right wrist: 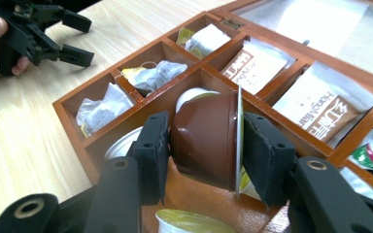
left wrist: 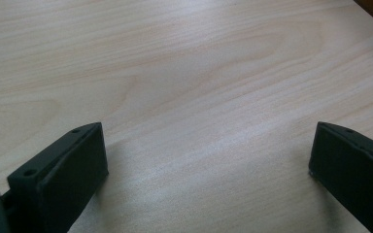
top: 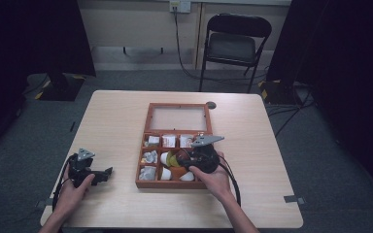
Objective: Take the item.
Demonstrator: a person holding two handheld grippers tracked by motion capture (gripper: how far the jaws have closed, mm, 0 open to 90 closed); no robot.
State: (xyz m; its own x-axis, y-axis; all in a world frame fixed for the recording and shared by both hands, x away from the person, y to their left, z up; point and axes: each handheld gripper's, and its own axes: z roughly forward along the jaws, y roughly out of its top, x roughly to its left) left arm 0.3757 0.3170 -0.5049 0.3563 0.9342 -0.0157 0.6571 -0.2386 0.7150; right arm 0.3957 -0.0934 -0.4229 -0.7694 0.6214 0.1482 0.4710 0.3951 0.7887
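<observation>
An open wooden compartment box (top: 139, 167) sits mid-table, its glass lid (top: 178, 118) laid back. My right gripper (right wrist: 204, 145) is over the box's near middle cells, shut on a brown pod (right wrist: 201, 138) with a foil rim, held just above the box. White-lidded pods (right wrist: 189, 222) lie below it. Tea bags (right wrist: 153, 73) and printed sachets (right wrist: 252, 65) fill other cells. My left gripper (top: 108, 174) rests on the table left of the box, open, with bare wood between its jaws (left wrist: 209, 160); it is also visible as the far gripper (right wrist: 80, 39) in the right gripper view.
A black folding chair (top: 235, 43) stands beyond the table's far edge. A small dark round item (top: 211, 105) lies by the lid's far right corner. Black cables trail from both grippers toward the near edge.
</observation>
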